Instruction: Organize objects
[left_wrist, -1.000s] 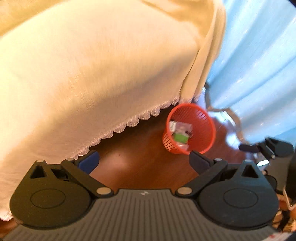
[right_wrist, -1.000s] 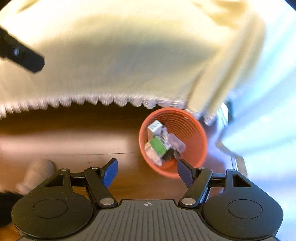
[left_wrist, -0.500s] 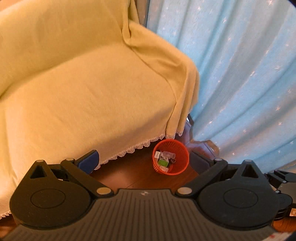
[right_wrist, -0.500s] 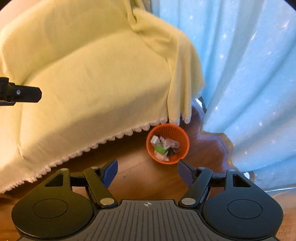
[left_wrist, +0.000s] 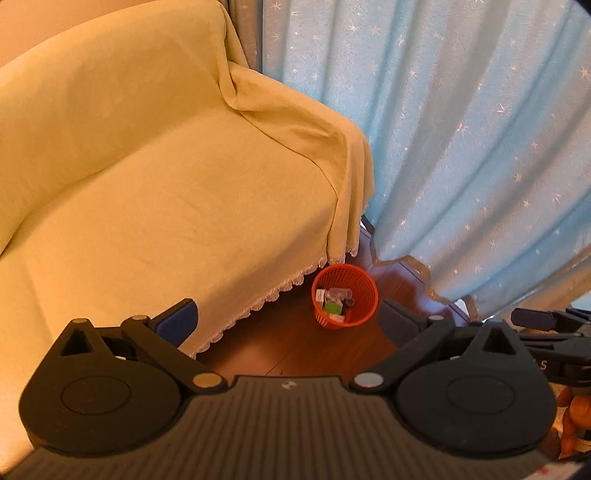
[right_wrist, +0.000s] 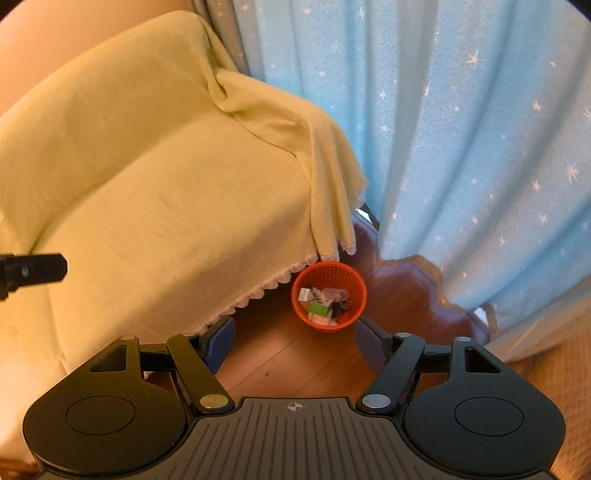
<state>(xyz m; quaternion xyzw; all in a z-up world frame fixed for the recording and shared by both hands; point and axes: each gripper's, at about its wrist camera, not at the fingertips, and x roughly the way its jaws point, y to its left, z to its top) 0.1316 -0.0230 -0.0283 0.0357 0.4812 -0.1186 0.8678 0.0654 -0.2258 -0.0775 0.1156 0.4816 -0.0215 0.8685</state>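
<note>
An orange mesh basket (left_wrist: 345, 295) (right_wrist: 329, 296) stands on the wooden floor by the sofa's corner, holding several small boxes and wrappers, one of them green. My left gripper (left_wrist: 286, 317) hovers high above the floor, open and empty, with the basket far below between its blue-padded fingers. High up as well, my right gripper (right_wrist: 293, 341) is open with nothing in it, and the basket lies just beyond its fingertips. A black finger of the other gripper (right_wrist: 35, 271) pokes in at the left edge of the right wrist view.
A sofa under a pale yellow cover with a lace hem (left_wrist: 166, 192) (right_wrist: 155, 177) fills the left. Light blue star-print curtains (left_wrist: 472, 140) (right_wrist: 480, 129) hang at the right, down to the dark wooden floor (left_wrist: 303, 350). Black gear (left_wrist: 554, 339) sits at the right edge.
Both grippers have risen well away from the floor; the basket has shrunk from large and close to small and far. Both stay open and empty.
</note>
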